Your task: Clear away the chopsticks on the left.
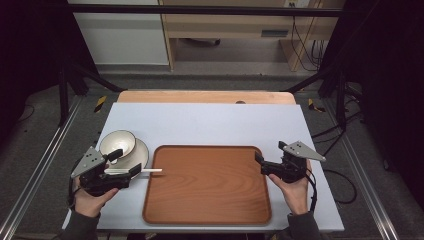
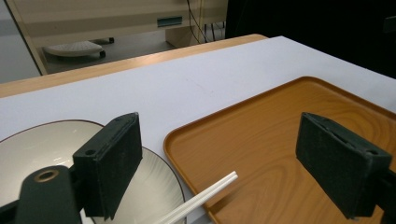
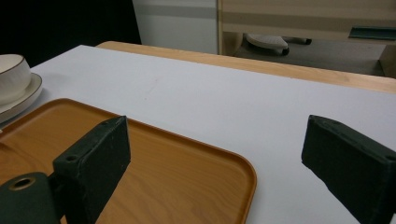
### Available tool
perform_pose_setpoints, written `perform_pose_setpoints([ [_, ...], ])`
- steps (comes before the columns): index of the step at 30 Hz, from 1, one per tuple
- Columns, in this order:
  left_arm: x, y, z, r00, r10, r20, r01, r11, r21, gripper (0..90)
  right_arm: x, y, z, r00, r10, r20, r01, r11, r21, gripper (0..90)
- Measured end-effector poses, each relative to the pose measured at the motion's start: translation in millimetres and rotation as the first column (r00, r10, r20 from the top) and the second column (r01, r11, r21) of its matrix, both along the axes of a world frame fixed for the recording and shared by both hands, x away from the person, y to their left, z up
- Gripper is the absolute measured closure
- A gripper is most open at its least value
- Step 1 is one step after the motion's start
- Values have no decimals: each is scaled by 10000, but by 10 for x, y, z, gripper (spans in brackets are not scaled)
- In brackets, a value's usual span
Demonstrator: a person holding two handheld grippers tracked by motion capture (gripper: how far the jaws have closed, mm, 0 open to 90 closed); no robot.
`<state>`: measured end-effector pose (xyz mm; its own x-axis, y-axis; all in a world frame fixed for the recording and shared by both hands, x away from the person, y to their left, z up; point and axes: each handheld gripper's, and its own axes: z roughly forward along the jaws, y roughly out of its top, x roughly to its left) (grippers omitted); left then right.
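Wooden tray [image 1: 207, 185] lies centred on the white tabletop [image 1: 210, 122]; a bowl [image 1: 117, 143] sits on a plate [image 1: 141, 156] just left of the tray; white chopsticks [image 1: 145, 171] rest across the plate's edge, tips over the tray's left rim. Left tongs [image 1: 125, 163] spread wide, above the plate and chopsticks, gripping nothing; right tongs [image 1: 261, 164] spread, at the tray's right edge, empty.
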<state>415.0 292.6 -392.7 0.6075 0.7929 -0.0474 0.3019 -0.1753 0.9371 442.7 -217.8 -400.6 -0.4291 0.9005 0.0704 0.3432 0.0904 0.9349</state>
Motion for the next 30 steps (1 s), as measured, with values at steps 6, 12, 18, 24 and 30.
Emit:
perform_pose_setpoints([
  [6, -43, 85, 9, 9999, -112, 59, 111, 9999, 51, 153, -6, 27, -20, 10000, -24, -53, 24, 10000, -15, 88],
  [12, -128, 234, -27, 9989, -448, -118, 452, 9984, 327, 161, -20, 73, -19, 10000, 23, -91, -24, 9999, -133, 89],
  [18, -218, 383, -58, 9952, -915, -350, 933, 9942, 529, 203, -24, 61, -25, 9999, 3, -139, -4, 10000, -95, 91],
  [24, -247, 451, -178, 9898, -1055, -960, 1174, 9847, 1286, 245, -33, 68, -18, 9999, 34, -121, -35, 9999, -122, 92],
  [30, -174, 483, -330, 9833, -938, -1559, 1223, 9752, 1846, 279, -36, 102, -16, 9998, 140, -148, -142, 9998, -119, 92],
])
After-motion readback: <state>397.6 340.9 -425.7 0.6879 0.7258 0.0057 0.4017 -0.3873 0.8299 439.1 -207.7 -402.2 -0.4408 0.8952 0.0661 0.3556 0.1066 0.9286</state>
